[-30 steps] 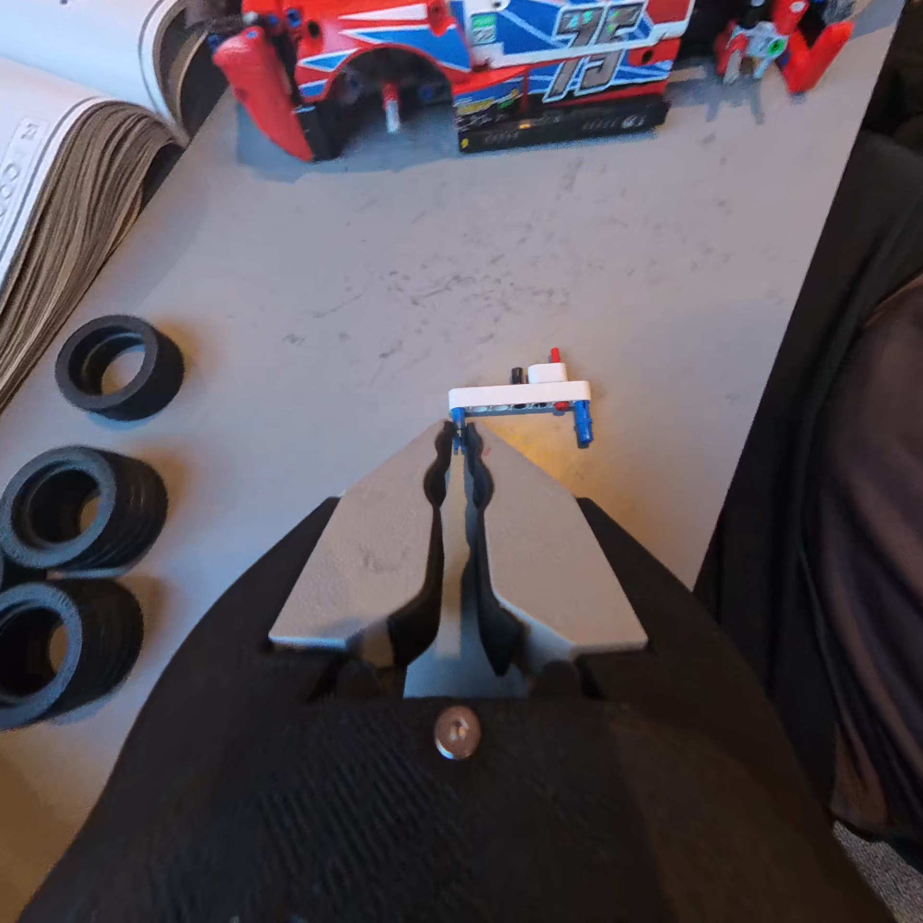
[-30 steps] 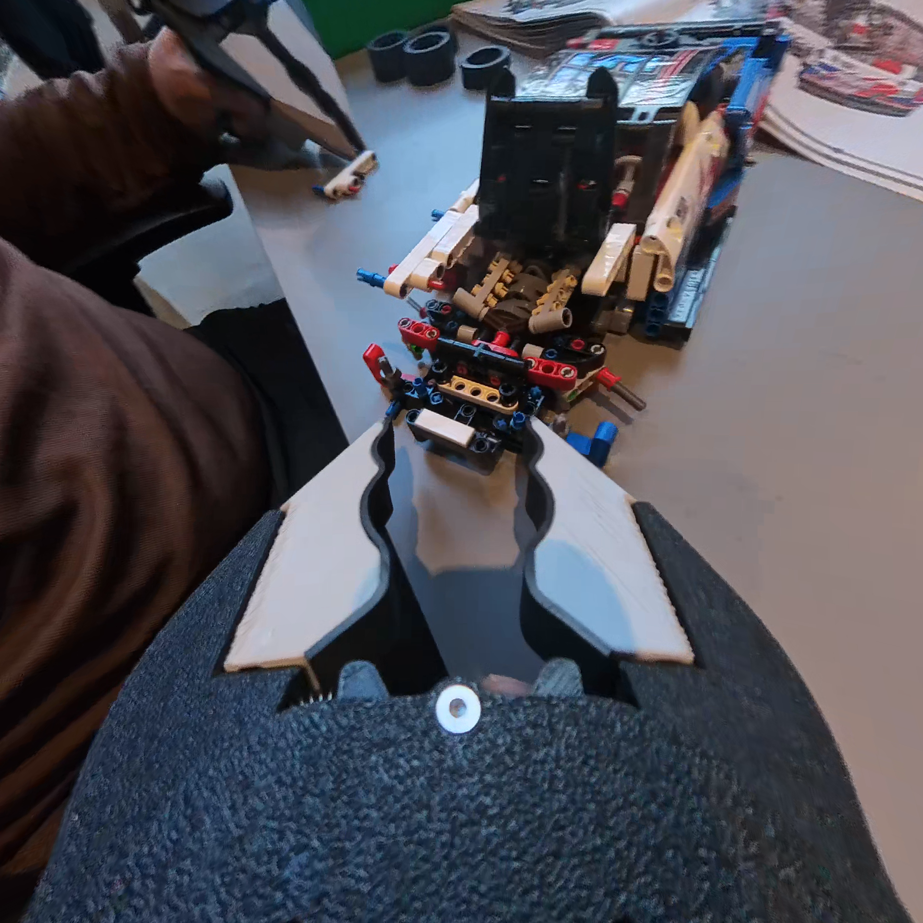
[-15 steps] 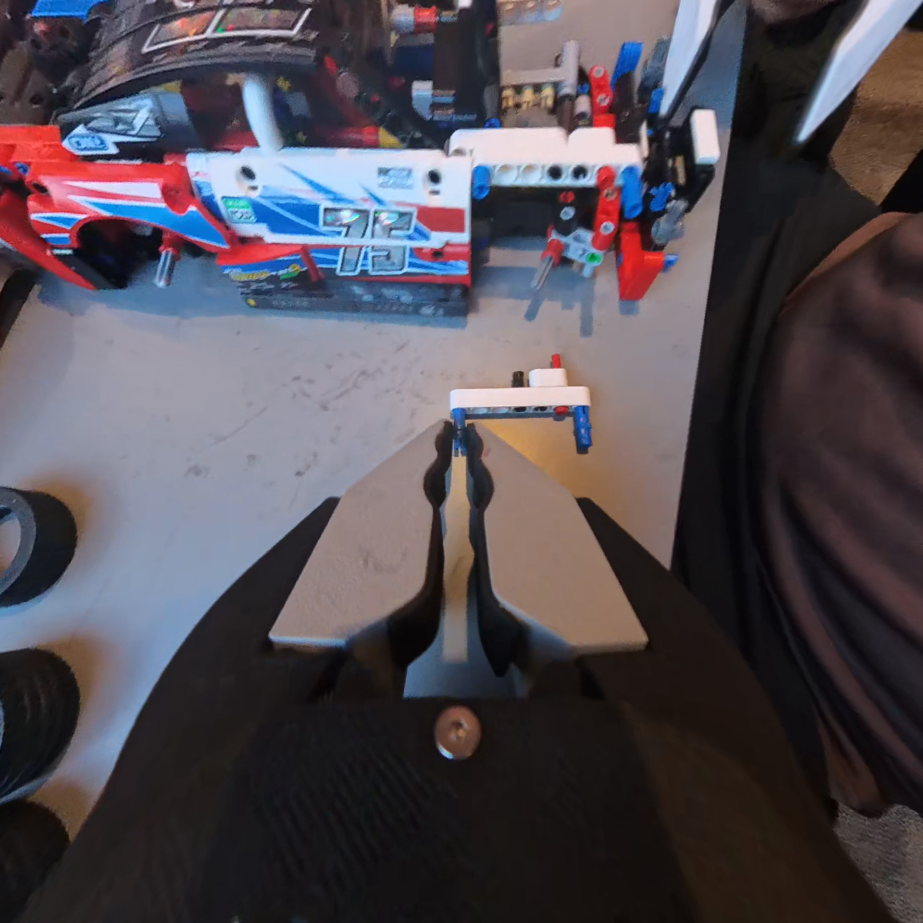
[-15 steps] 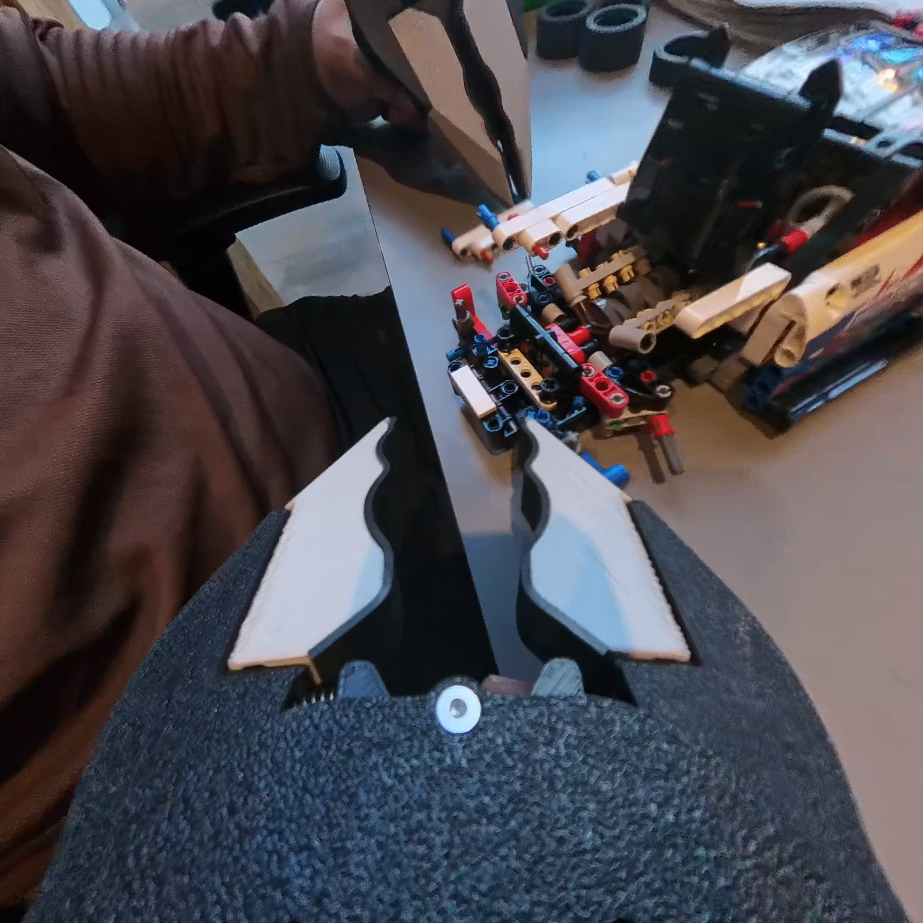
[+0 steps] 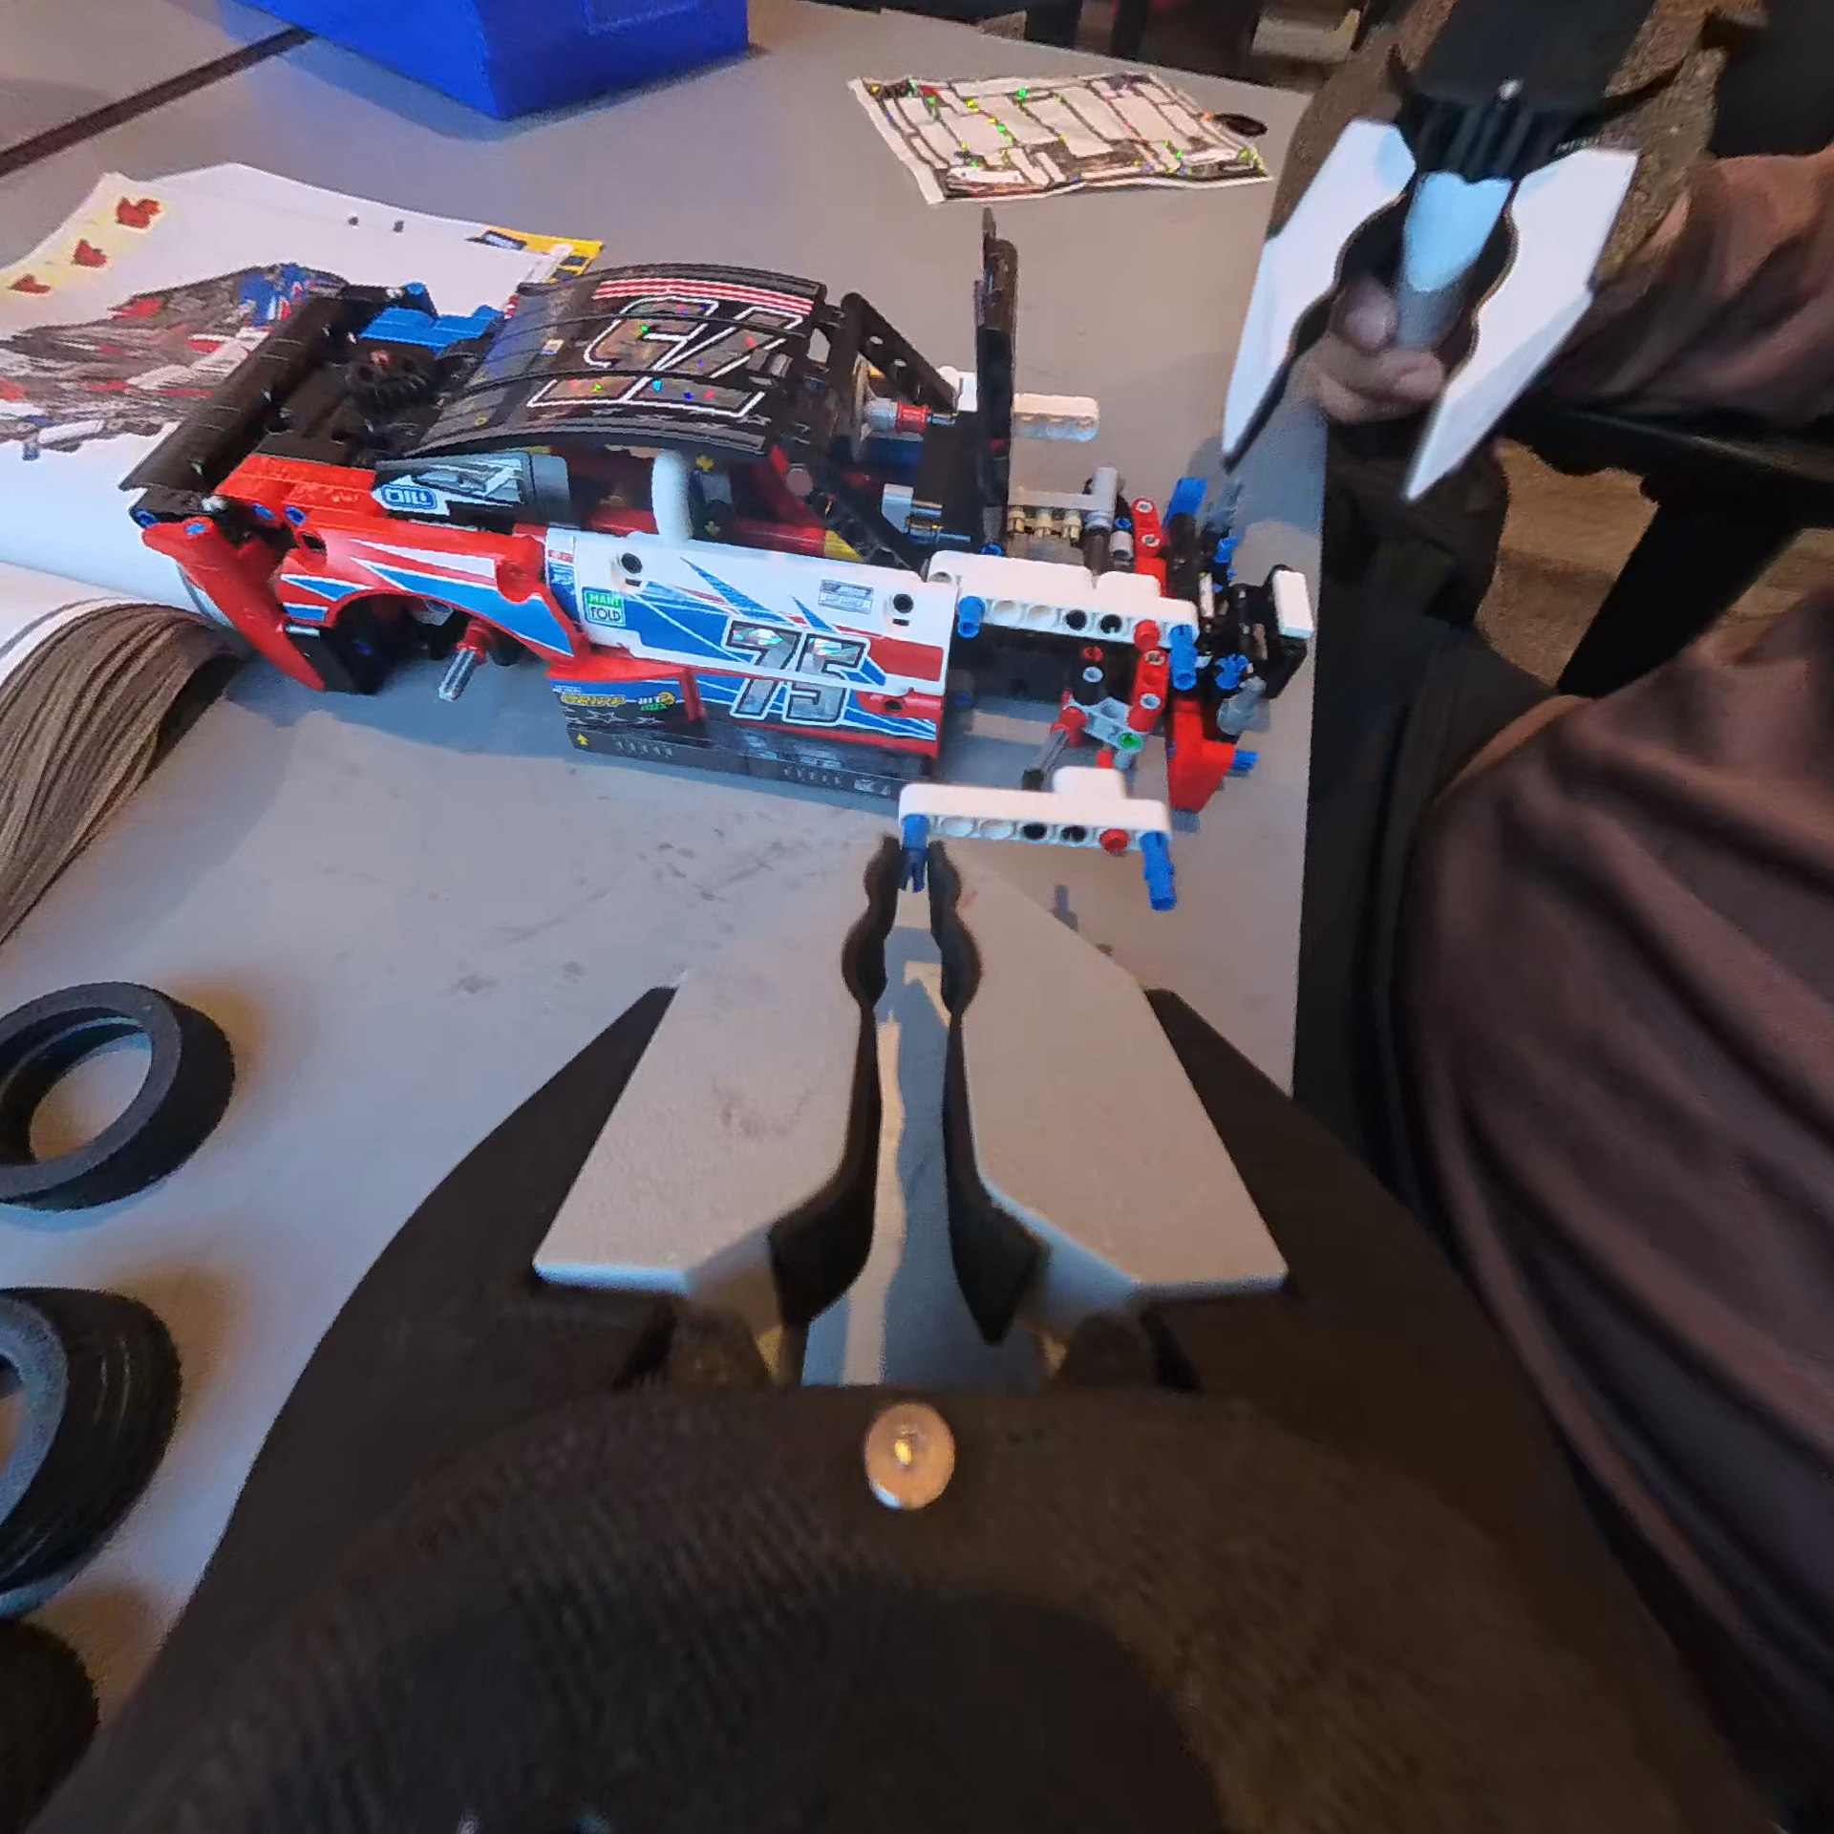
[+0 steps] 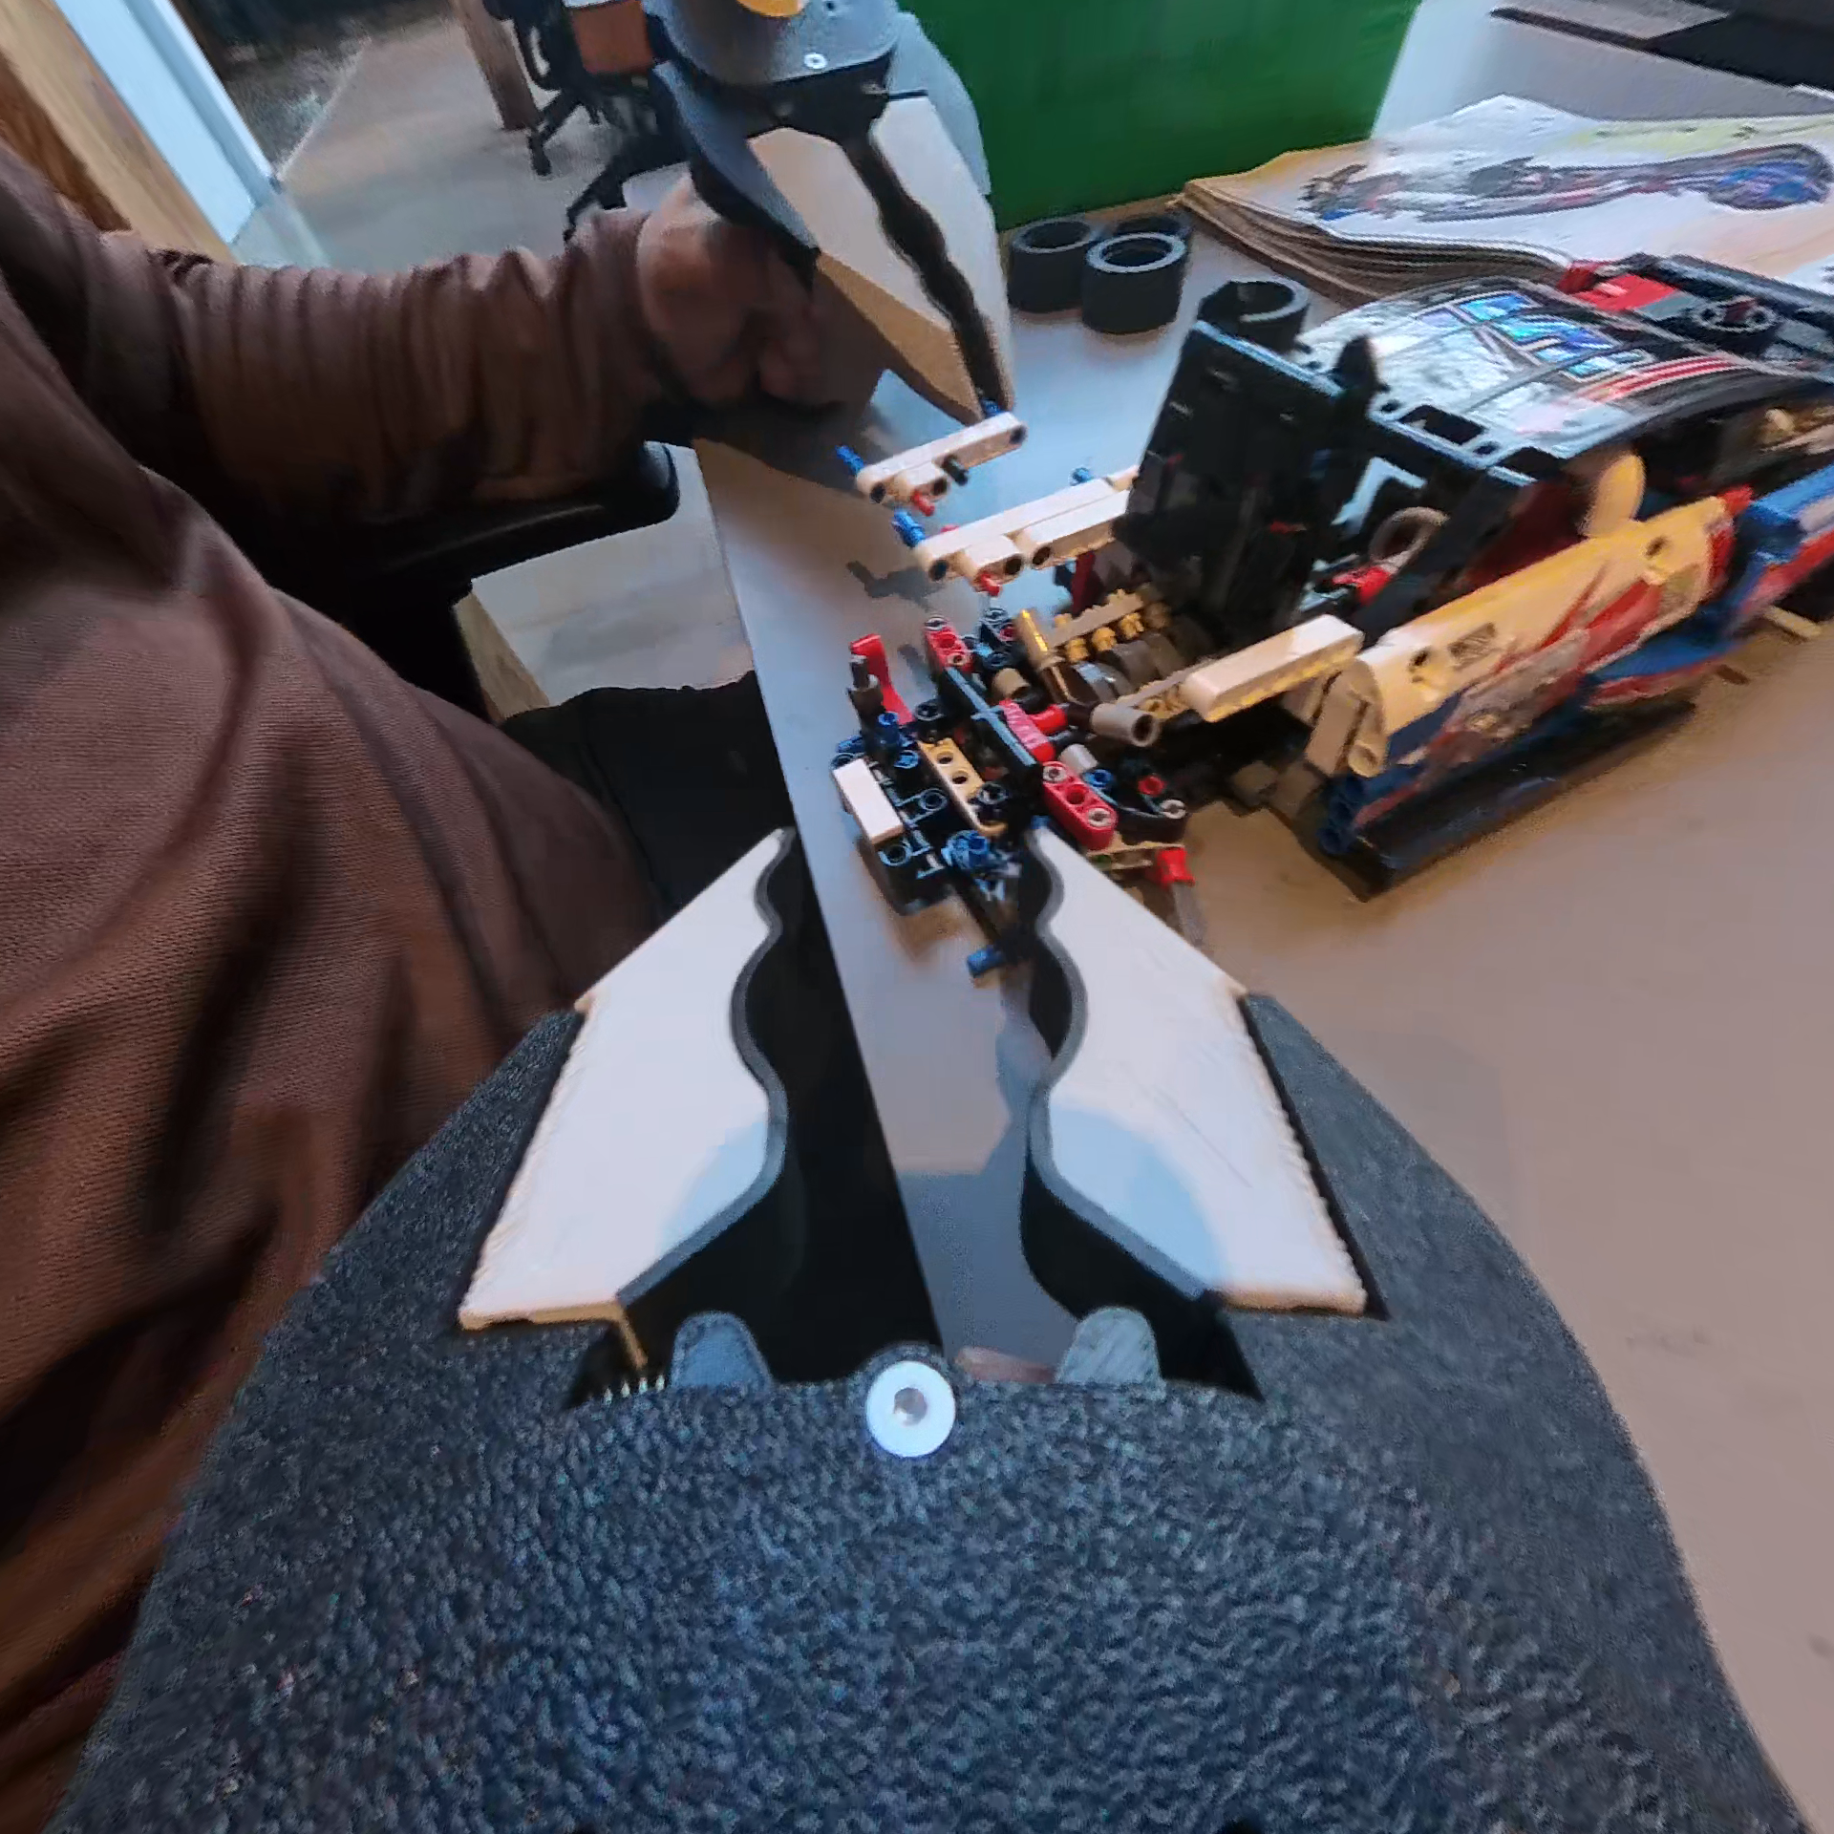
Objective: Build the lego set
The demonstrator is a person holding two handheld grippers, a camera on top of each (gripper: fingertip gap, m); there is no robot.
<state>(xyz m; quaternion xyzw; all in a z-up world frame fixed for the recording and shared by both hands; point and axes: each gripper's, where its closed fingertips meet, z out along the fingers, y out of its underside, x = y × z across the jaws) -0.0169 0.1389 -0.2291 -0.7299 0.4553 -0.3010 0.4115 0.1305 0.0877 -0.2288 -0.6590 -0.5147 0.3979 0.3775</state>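
Fingertips of our left gripper (image 5: 915, 865) pinch the blue pin at the left end of a small white beam assembly (image 5: 1032, 819), which we hold just in front of the race car model (image 5: 635, 586), near its open front end at centre frame. In the right wrist view that same beam (image 6: 941, 458) hangs above the table edge, upper centre, close beside the car's matching white beam (image 6: 1022, 536) without touching it. Our right gripper (image 6: 918, 853) is spread wide and holds nothing, its tips framing the car's exposed front mechanism (image 6: 978, 764). Black tyres (image 5: 94, 1082) lie at the left edge of the grey table (image 5: 476, 893), and an instruction booklet (image 5: 89, 615) sits at upper left.
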